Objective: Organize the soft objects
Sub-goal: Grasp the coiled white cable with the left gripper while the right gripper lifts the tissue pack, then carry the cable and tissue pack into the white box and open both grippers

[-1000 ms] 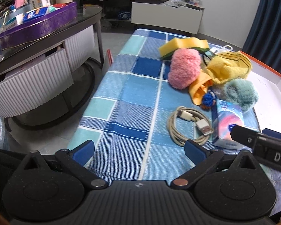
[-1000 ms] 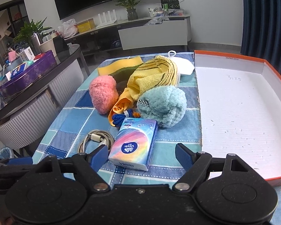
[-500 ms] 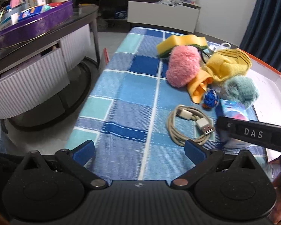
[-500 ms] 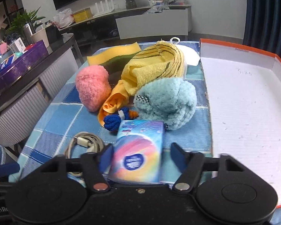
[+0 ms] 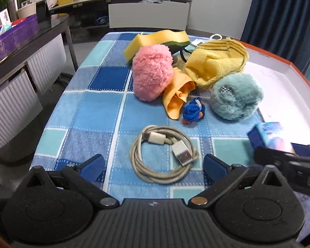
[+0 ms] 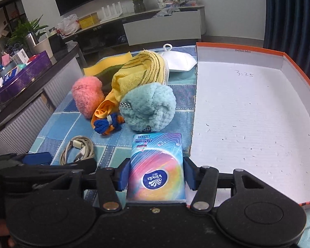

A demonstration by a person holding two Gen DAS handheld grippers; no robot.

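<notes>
My right tongs (image 6: 156,173) pinch 1 tissue pack (image 6: 157,165) beside the box (image 6: 248,124); left tongs (image 5: 153,166) spread over 1 cable (image 5: 163,155); 2 pompoms (image 5: 153,72).

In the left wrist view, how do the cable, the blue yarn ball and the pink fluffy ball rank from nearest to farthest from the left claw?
1. Cable: between the left claw's tips.
2. Blue yarn ball: farther back, slightly right.
3. Pink fluffy ball: farthest, centre.
</notes>
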